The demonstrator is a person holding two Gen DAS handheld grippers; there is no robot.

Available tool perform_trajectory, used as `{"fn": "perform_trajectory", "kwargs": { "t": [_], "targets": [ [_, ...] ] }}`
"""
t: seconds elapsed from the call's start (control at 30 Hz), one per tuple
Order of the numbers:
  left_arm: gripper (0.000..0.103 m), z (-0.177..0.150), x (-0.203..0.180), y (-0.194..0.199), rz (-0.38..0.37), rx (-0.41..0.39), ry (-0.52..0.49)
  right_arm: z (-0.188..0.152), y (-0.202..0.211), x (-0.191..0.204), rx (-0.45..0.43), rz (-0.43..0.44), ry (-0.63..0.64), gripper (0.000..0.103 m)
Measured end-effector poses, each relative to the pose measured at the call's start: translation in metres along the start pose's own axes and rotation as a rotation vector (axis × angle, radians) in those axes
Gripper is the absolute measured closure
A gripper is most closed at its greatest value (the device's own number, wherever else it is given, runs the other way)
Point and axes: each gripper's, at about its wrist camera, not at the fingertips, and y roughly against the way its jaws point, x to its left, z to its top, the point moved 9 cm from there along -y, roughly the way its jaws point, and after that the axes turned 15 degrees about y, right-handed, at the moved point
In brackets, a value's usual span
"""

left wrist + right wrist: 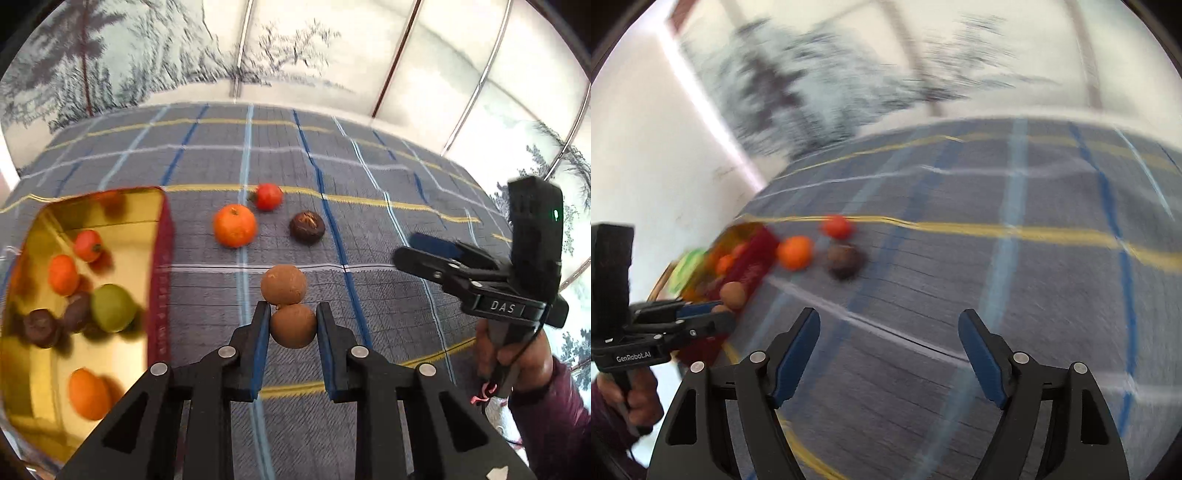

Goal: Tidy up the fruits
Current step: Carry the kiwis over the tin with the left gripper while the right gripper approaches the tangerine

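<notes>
A round brown fruit [293,325] sits between the blue-padded fingers [258,347] of the left gripper [291,314] on a plaid tablecloth [388,302], the pads flanking its widest part with a slight gap showing on the right, so the jaws appear to be closing on it rather than firmly clamped. A second brown fruit [283,285] lies just beyond it, the two touching, which means a careless squeeze or lift could nudge the far one and set it rolling. The fruit looks small, light and firm-skinned, with a matte surface that should grip well against the pads; being a ball, it is best taken across its middle, as it is now, with moderate pressure. Farther out on the cloth lie an orange [235,226], a red tomato-like fruit [268,196] and a dark, wrinkled brown fruit [307,227], all apart from one another. To the left stands a gold-lined tin [162,258] with red outer walls, already holding several fruits, among them a green one [112,308], oranges and dark ones; it appears to be the destination. The right gripper [888,349], held by a hand in a purple sleeve [513,365], hovers over bare cloth well to the right, its fingers wide apart and carrying nothing.
</notes>
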Motion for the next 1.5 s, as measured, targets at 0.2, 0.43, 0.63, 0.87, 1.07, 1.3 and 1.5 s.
{"fn": "perform_trajectory", "kwargs": {
  "t": [0.2, 0.43, 0.63, 0.87, 1.07, 1.3, 1.5],
  "targets": [
    [0.081, 0.004, 0.009, 0.029, -0.028, -0.047, 0.023, 0.049, -0.043, 0.064, 0.012, 0.127, 0.204, 0.025],
    [0.081, 0.005, 0.029, 0.048, -0.034, -0.075, 0.063, 0.063, -0.109, 0.085, 0.089, 0.127, 0.252, 0.026],
    [0.081, 0.005, 0.047, 0.055, -0.043, -0.081, 0.113, 0.07, -0.135, 0.097, 0.134, 0.101, 0.31, 0.035],
    [0.081, 0.001, 0.064, 0.061, -0.026, -0.088, 0.146, 0.065, -0.15, 0.099, 0.211, 0.047, 0.384, 0.062],
    [0.081, -0.001, 0.08, 0.076, -0.007, -0.119, 0.168, 0.049, -0.106, 0.111, 0.13, 0.029, 0.332, 0.062],
    [0.081, -0.011, 0.105, 0.086, 0.05, -0.13, 0.198, 0.002, -0.077, 0.119, 0.145, -0.011, 0.313, 0.062],
    [0.081, -0.013, 0.13, 0.09, 0.123, -0.152, 0.199, -0.003, -0.075, 0.115, 0.146, -0.019, 0.286, 0.062]
  ]
}}
